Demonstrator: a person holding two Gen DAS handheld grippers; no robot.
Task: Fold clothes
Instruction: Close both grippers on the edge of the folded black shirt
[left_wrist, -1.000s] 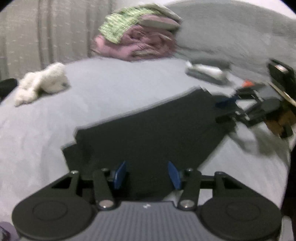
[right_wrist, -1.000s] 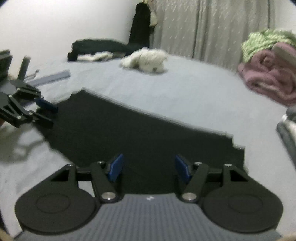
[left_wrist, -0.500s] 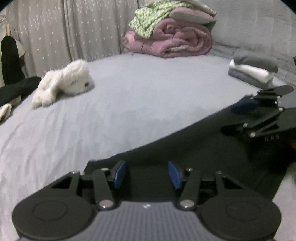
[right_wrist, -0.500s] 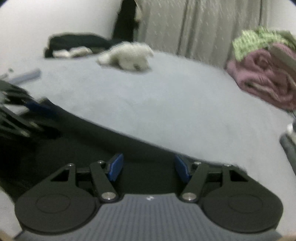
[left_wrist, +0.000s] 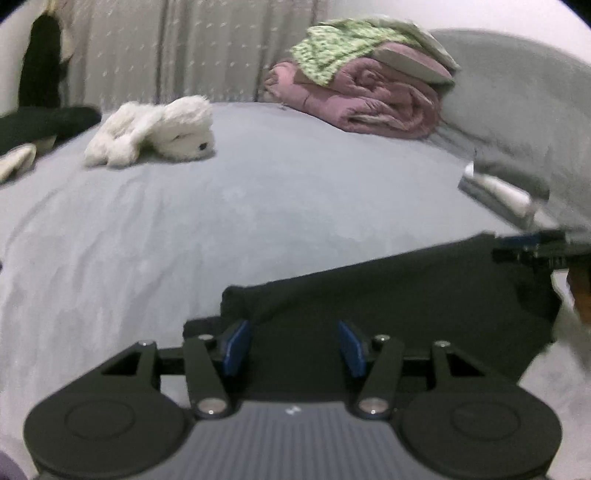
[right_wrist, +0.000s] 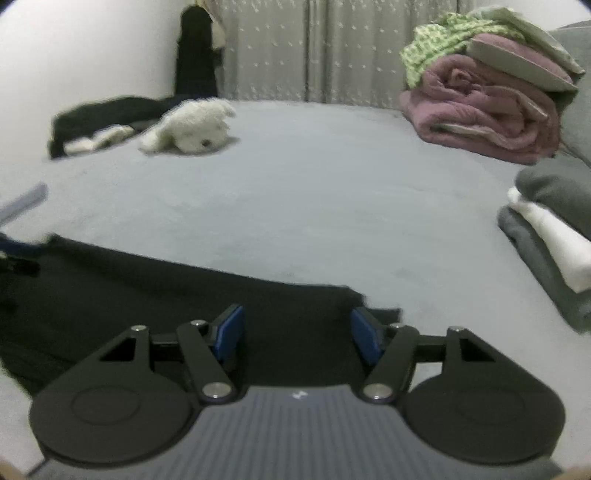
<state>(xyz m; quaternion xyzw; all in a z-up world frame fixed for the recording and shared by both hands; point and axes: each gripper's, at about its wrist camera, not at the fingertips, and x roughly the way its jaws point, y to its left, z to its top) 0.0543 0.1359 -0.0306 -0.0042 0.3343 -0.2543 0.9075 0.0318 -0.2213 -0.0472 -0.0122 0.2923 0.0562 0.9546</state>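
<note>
A black garment (left_wrist: 406, 295) lies flat on the grey bed sheet (left_wrist: 258, 206); in the right wrist view it (right_wrist: 147, 295) runs off to the left. My left gripper (left_wrist: 291, 343) hovers open over its left end, near a folded corner. Over the right end stands my right gripper (right_wrist: 297, 332), its jaws opening, the blue pads apart and the cloth under them, not pinched. Each gripper shows at the edge of the other's view: the right gripper (left_wrist: 535, 247) and, blurred, the left gripper (right_wrist: 14, 254).
A white plush toy (right_wrist: 192, 125) lies at the back of the bed beside a dark clothes pile (right_wrist: 110, 114). A pink blanket roll (right_wrist: 480, 110) with green cloth on top sits back right. A folded grey and white stack (right_wrist: 546, 229) lies at the right.
Both grippers have slid sideways over the black garment and rolled more level. Less dark cloth now shows ahead of each, and each other gripper has drifted to the picture's edge.
</note>
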